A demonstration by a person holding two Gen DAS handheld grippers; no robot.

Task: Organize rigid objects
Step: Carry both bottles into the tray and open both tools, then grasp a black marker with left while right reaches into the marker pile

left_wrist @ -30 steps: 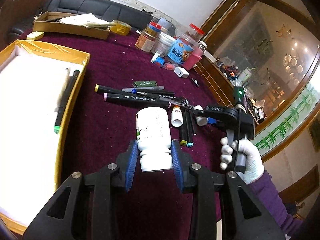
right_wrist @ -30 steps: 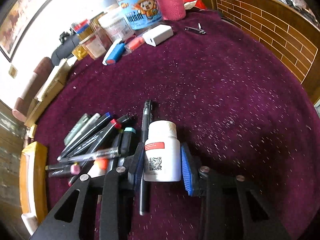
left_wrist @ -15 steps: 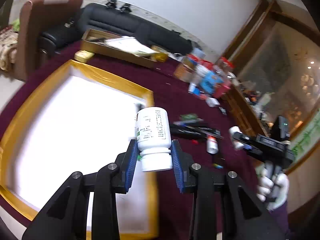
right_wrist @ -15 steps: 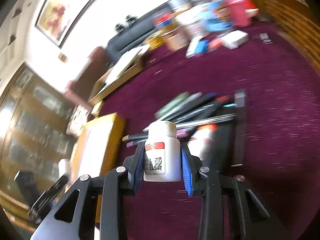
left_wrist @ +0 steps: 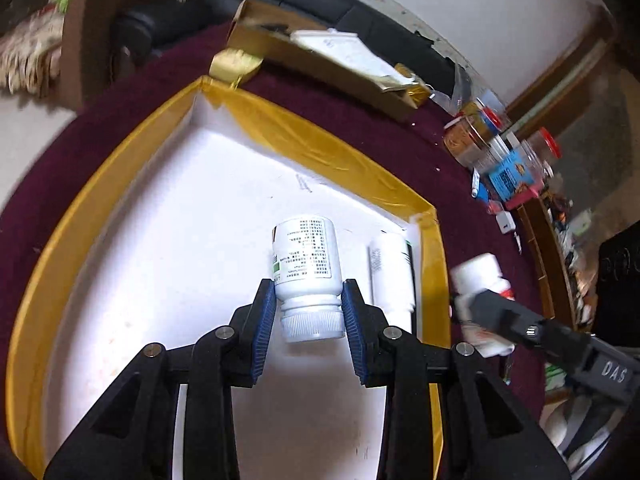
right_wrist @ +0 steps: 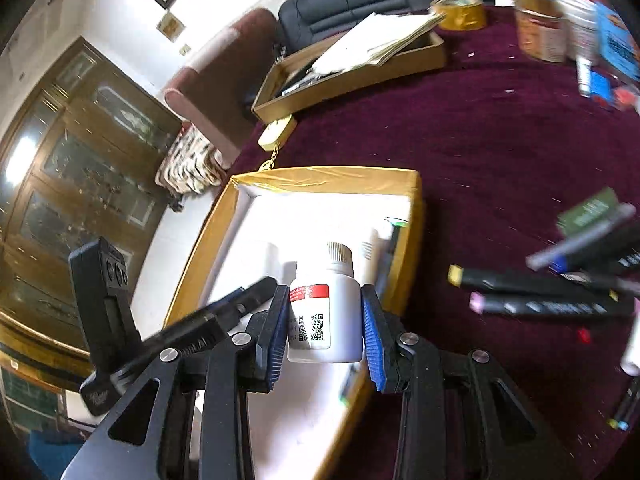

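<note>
Left gripper (left_wrist: pixel 308 312): clamped on white bottle (left_wrist: pixel 306 258), centre frame, over tray (left_wrist: pixel 336 152) for drop-off.
Right gripper (right_wrist: pixel 326 328): clamped on red-label bottle (right_wrist: pixel 326 312), at tray edge.

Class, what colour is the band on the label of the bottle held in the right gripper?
Red, on the white bottle; clearest in the right wrist view.

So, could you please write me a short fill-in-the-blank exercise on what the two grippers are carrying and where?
1. The left gripper is shut on a white plastic bottle with a green-edged label, held above the white floor of the ____-rimmed box.
2. The right gripper is shut on a white bottle whose label has a ____ band.
3. The black marker pens lie on the ____ tablecloth.

Missing words: gold; red; maroon
</note>
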